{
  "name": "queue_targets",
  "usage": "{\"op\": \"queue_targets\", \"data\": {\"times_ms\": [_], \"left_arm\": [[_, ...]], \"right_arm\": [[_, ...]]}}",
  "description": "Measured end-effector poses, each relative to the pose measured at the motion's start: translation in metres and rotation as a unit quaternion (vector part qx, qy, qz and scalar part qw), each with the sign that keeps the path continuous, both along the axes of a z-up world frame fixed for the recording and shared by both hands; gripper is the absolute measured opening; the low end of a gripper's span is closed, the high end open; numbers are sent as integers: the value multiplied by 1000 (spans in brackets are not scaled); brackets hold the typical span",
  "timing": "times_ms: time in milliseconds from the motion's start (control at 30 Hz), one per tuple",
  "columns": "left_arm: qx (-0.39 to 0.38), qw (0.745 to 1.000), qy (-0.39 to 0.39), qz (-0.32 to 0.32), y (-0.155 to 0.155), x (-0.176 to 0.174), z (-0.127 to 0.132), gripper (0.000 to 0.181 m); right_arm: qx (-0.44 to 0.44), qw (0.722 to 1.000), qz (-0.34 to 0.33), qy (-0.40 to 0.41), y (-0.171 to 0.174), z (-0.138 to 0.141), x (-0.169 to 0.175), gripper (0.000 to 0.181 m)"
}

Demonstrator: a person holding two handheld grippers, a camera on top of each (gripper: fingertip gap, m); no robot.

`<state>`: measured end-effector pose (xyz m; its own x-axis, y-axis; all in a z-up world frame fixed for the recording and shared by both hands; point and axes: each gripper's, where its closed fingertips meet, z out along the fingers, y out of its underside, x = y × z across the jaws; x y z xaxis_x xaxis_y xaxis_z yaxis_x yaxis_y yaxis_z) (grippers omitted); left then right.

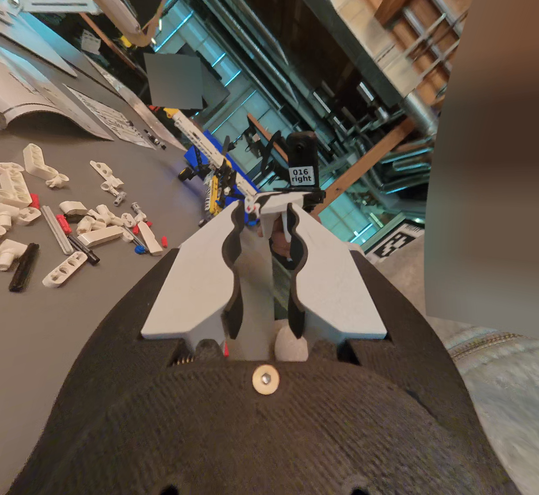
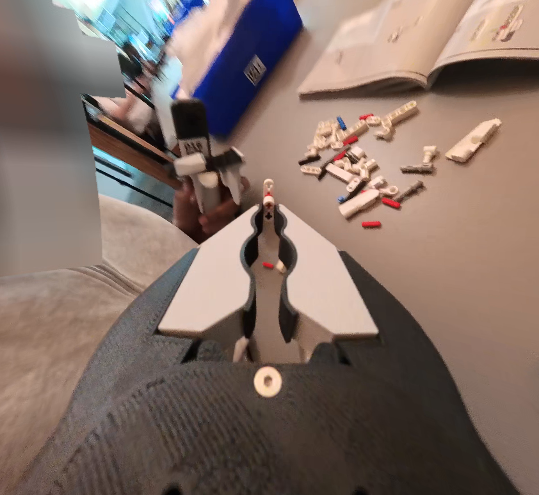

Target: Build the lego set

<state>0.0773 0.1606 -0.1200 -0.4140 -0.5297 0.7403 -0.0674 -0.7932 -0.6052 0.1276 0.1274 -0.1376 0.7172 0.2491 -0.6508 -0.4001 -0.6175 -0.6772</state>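
Two grippers are raised above the table. The right gripper pinches a small white-and-red piece (frame centre); the left gripper, fingers spread, should be aligned squarely before mating.

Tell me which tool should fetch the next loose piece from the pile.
Left, probably. The left tool is open and empty, with the loose pieces close beside it. The right tool is shut on a small white piece.

Left wrist view: tilted, close above tabletop edge, facing right gripper. Right wrist view: blurred, looks back across near edge at left gripper. Both share loose brick pile, open booklet.
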Motion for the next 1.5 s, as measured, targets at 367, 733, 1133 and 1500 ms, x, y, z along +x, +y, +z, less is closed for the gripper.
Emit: {"op": "queue_targets", "data": {"times_ms": [367,733,1133,1500], "left_arm": [[100,994,31,-18,-28,12,-8,33],[114,990,70,-46,-43,59,10,29],[163,985,30,-54,-50,68,0,20],[133,986,41,-94,-60,73,-4,20]], "right_arm": [[149,986,54,48,-13,-2,5,5],[251,966,42,32,-24,15,23,6],[289,954,-31,-77,-28,19,33,6],[253,967,8,37,-30,15,25,5]]}}
